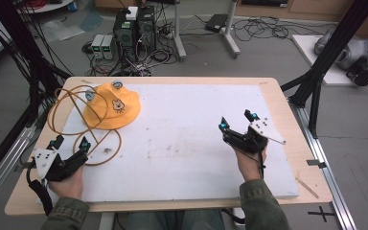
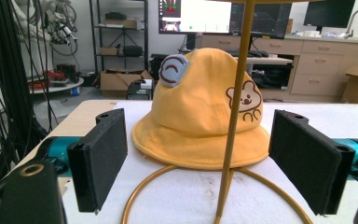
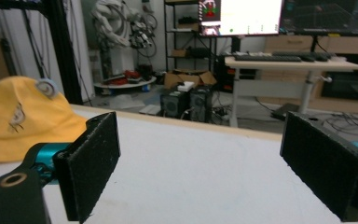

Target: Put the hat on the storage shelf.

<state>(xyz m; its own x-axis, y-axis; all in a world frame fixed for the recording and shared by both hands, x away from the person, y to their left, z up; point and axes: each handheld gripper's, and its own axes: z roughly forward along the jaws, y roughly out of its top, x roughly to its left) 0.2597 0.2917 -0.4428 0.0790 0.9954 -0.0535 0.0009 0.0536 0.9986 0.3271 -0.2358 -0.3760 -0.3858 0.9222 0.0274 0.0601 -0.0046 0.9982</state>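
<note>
I see the yellow bucket hat (image 2: 200, 112) sitting brim-down on the white worktop (image 1: 182, 139), straight ahead of my left gripper's (image 1: 70, 142) jaws and framed in the gap between them in the left gripper view, with its bear patch (image 2: 244, 100) facing me. A gold wire stand (image 2: 233, 140) is nearer: its upright rod rises between my left jaws and the hat, and its round base ring curves on the worktop just in front of the jaws. In the high view the stand's loops lie to the near left of the hat, one of them just beside my left jaw tips. My left jaws stand wide apart and hold nothing. My right gripper (image 1: 238, 120) is well apart from the hat, which lies far off to the left of its jaws in the right gripper view; those jaws are also spread wide and empty, hovering over bare worktop.
</note>
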